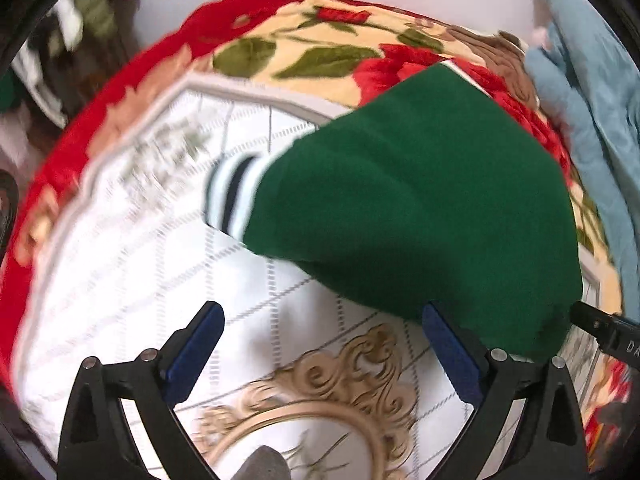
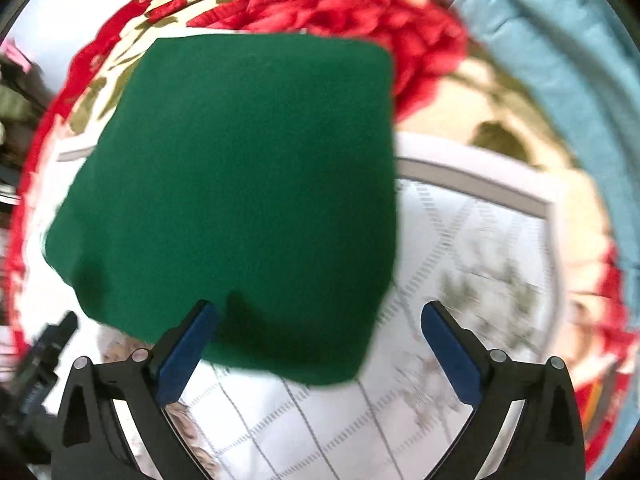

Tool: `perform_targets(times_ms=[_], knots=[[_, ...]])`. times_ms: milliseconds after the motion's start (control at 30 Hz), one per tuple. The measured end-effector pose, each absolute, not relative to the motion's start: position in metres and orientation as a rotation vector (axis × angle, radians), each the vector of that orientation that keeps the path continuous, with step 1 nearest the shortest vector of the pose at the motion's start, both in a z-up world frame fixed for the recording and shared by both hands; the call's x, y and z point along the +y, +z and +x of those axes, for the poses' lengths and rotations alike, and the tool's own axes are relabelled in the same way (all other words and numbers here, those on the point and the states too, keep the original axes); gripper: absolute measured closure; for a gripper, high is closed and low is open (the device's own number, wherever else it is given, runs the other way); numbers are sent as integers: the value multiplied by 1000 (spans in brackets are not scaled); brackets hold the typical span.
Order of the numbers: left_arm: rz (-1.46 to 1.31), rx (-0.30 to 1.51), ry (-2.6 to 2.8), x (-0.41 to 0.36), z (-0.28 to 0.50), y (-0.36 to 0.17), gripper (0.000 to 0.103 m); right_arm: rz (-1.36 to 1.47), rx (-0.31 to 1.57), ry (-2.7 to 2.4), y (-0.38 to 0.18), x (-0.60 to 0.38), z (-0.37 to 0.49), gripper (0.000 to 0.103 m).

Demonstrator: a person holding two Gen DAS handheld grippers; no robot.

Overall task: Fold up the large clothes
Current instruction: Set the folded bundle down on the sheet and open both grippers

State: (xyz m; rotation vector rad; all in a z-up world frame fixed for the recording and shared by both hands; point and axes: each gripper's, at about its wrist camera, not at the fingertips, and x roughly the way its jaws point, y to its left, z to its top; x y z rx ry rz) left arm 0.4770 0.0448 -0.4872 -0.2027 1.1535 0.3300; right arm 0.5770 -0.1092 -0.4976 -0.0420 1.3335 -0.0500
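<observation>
the green garment (image 1: 420, 208) lies folded into a compact block on a white quilted mat (image 1: 120, 264), which is spread over a red floral blanket (image 1: 304, 48). in the left wrist view it sits ahead and to the right of the left tongs (image 1: 324, 344), its near edge passing just behind the right finger, and a striped white and dark cuff (image 1: 236, 196) sticks out from its left side. in the right wrist view the same garment (image 2: 248, 184) fills the space ahead and to the left of the right tongs (image 2: 320, 344), its near edge hanging over the tip of the left finger; whether cloth and finger touch is unclear through the blur.

both tongs stand with their blue pads spread wide, nothing held between them. a gold scrollwork print (image 1: 320, 392) on the mat lies between the left tongs' fingers. a light blue cloth (image 2: 560, 80) is bunched far to the right, beyond the blanket (image 2: 400, 20).
</observation>
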Motion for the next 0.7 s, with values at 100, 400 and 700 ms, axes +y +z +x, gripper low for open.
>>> perform_targets(times_ms=[100, 400, 700], knots=[[-128, 1141, 318, 42, 466, -453, 1, -78, 1300, -129, -470, -106, 548, 0], [-3, 1067, 233, 34, 427, -330, 1, -20, 1193, -235, -344, -98, 454, 0], [20, 987, 147, 8, 352, -203, 1, -18, 1044, -301, -181, -88, 338, 0]])
